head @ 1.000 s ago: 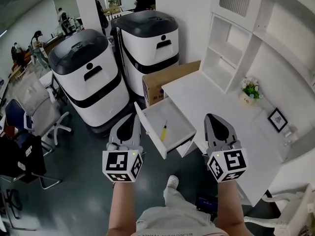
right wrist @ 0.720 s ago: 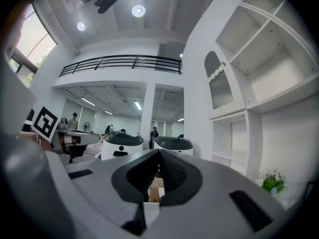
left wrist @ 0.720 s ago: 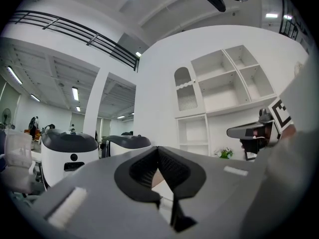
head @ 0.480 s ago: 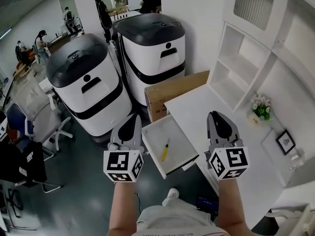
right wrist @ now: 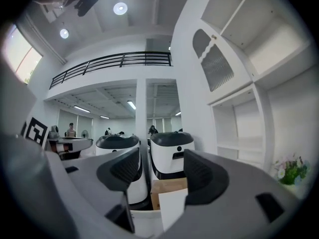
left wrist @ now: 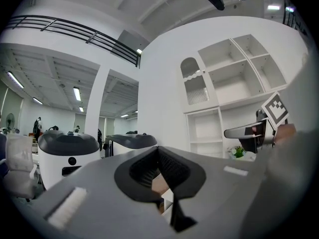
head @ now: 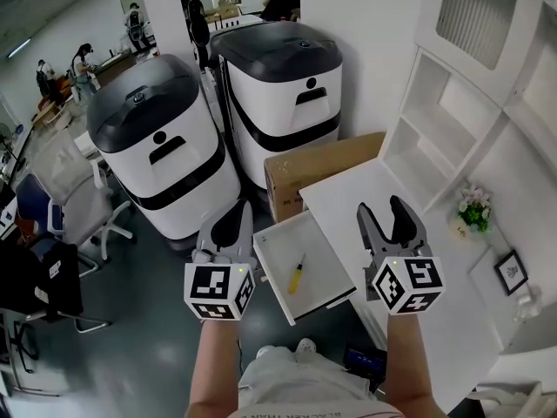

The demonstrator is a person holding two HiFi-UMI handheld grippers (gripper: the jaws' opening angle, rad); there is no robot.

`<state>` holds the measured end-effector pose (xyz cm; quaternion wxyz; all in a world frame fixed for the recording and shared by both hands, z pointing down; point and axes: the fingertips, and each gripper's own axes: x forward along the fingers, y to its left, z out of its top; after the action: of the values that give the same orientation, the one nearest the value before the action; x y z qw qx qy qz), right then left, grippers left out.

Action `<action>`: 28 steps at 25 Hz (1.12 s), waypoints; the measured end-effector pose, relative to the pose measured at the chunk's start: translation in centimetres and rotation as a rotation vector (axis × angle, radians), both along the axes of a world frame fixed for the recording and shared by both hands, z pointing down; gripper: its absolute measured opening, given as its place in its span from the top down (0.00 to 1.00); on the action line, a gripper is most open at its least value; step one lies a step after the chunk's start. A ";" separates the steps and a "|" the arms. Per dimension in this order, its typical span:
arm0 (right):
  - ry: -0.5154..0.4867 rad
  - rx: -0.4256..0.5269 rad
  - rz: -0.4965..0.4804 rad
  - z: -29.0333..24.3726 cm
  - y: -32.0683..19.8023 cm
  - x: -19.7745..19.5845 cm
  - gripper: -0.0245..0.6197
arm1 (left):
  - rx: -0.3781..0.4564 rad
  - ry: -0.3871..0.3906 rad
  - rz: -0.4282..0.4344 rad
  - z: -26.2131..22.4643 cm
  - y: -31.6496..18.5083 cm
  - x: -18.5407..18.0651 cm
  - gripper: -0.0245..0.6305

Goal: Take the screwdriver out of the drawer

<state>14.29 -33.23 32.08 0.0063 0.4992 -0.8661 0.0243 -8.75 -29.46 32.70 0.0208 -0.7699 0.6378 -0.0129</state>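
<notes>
A yellow-handled screwdriver (head: 298, 274) lies in the pulled-out white drawer (head: 277, 256) under the white desk (head: 365, 200). My left gripper (head: 233, 217) hovers at the drawer's left edge, held level, its jaws closed together with nothing between them. My right gripper (head: 384, 212) hangs over the desk's near part, right of the drawer; its jaws are opening and nothing is between them. In the right gripper view the gap between the pads (right wrist: 124, 167) shows only the desk corner and a cardboard box (right wrist: 167, 186) beyond.
Two large white-and-black machines (head: 161, 138) stand behind the drawer, with a cardboard box (head: 318, 169) against the desk. White shelves (head: 452, 103), a small potted plant (head: 474, 212) and a picture frame (head: 511, 271) sit at the right. Office chairs (head: 74, 207) and people are at the far left.
The right gripper's jaws have spread apart; they were together before. Both grippers have moved across the room, so the drawer now lies between them and nearer.
</notes>
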 end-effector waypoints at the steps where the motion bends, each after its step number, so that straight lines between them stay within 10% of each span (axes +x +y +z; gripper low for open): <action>1: -0.008 -0.011 -0.004 0.2 -0.2 -0.3 0.57 | -0.001 -0.004 -0.002 0.0 -0.1 -0.2 0.95; 18: 0.022 -0.158 0.031 5.2 -4.0 -7.8 0.57 | -0.097 -0.027 0.048 3.3 -4.2 -8.8 0.95; 28: 0.082 -0.396 0.082 16.4 -5.6 -12.7 0.57 | -0.208 0.012 0.099 9.4 -7.0 -12.8 0.95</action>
<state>1.61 -38.79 48.46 0.1388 0.5234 -0.8225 0.1742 -21.55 -36.42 42.07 -0.0623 -0.7984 0.5944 -0.0735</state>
